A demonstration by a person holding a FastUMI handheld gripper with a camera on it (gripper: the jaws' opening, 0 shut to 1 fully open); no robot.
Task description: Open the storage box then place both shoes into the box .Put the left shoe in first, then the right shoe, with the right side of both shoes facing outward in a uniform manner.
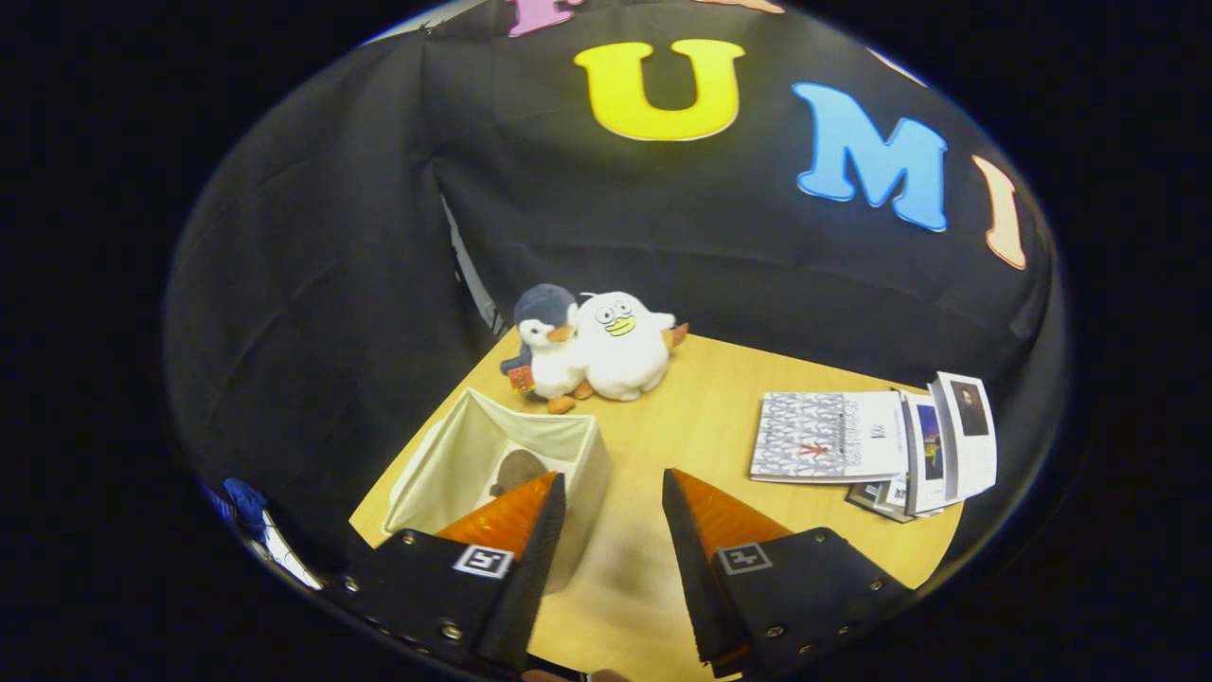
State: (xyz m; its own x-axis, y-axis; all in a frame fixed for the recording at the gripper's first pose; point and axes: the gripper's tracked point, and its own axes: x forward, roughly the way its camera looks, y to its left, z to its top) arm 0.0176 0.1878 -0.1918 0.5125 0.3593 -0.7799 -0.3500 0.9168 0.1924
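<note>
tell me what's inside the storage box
Inside the open storage box a dark rounded shape shows, perhaps a shoe. The open hand-held gripper has its left finger covering the rest.

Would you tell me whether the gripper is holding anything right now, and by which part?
Nothing is held: the gripper is open over bare table, beside the storage box.

Legible text: none. Square black-and-white coded marker on each finger block of the gripper [614,488], one on the left block, one on the right; these carry a pattern, not words. Booklets [876,440] on the table [701,417] carry printed covers with pictures and small print, too small to read. Red tag on the grey penguin plush [547,343]: unreadable.
</note>
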